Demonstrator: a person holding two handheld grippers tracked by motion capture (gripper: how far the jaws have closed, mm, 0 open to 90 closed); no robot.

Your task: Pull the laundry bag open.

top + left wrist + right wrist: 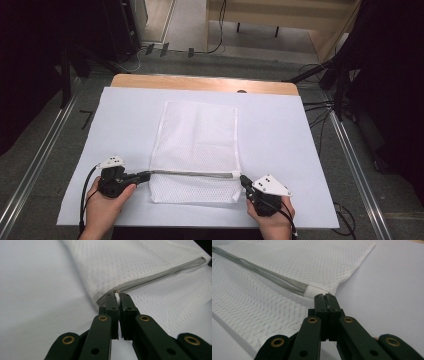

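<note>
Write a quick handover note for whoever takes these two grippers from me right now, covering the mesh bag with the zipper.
Left gripper: jaws closed on the left end of the grey zipper, apparently pinching something small there; whether it is the pull, I cannot tell.
Right gripper: jaws closed at the zipper's right end, on the bag's edge.
White mesh laundry bag: lies flat on the white table sheet, zipper running across its near part between the grippers.
Done: both ends gripped.
Left: probably working the zipper; it looks closed along its length.
</note>
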